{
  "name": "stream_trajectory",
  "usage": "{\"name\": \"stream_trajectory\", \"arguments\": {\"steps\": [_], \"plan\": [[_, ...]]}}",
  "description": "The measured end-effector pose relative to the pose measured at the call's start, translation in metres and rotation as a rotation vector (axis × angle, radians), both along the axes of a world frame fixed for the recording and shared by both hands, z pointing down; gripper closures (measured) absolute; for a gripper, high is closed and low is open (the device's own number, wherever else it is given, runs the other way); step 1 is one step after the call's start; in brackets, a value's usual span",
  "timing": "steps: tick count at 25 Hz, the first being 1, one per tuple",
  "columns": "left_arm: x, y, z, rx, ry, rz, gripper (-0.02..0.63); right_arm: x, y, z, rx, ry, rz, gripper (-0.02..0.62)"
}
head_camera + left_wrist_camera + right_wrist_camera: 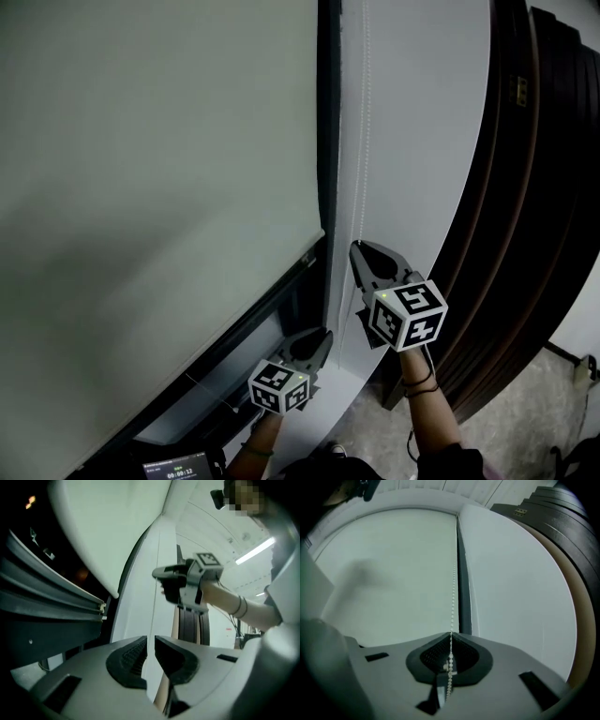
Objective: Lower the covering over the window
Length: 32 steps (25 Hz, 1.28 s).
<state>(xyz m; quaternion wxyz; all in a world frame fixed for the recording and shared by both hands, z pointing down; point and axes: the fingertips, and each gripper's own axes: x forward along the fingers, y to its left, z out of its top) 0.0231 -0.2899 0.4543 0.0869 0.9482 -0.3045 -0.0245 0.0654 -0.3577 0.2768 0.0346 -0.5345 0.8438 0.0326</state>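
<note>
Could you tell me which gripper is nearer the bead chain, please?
Right. The right gripper is shut on the bead chain; the left gripper sits lower, open.

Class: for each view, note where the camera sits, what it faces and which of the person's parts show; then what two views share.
Head view: on the head, looking steeply down the white blind; both forearms, left tongs and right tongs show.
Left gripper view: on the left tongs, facing the right tongs and forearm; own jaws slightly apart.
Right gripper view: on the right tongs, facing up the blind; jaws grip the bead chain.
Shared: head and right gripper views both show the chain.
</note>
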Motion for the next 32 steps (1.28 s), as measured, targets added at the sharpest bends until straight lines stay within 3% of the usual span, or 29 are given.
{"name": "stream_trajectory", "arguments": {"steps": [5, 11, 19, 22, 25, 32], "plan": [[-0.001, 0.000, -0.031, 0.061, 0.041, 0.002, 0.569, 0.007, -0.004, 0.095, -0.131, -0.008, 0.028, 0.580], [-0.006, 0.008, -0.057, 0.108, 0.061, -0.009, 0.569, -0.005, 0.014, 0.166, -0.249, -0.004, 0.018, 0.580], [0.003, 0.006, -0.079, 0.160, 0.041, 0.010, 0.551, -0.025, 0.045, 0.288, -0.498, 0.064, -0.004, 0.580], [0.012, 0.007, -0.082, 0.161, 0.013, 0.024, 0.528, -0.028, 0.067, 0.338, -0.596, 0.034, -0.011, 0.580], [0.023, 0.009, -0.095, 0.188, 0.001, 0.058, 0.511, -0.029, 0.075, 0.354, -0.619, -0.012, -0.013, 0.580], [0.038, -0.003, -0.138, 0.275, 0.004, 0.070, 0.509, -0.036, 0.072, 0.355, -0.615, 0.016, -0.019, 0.580]]}}
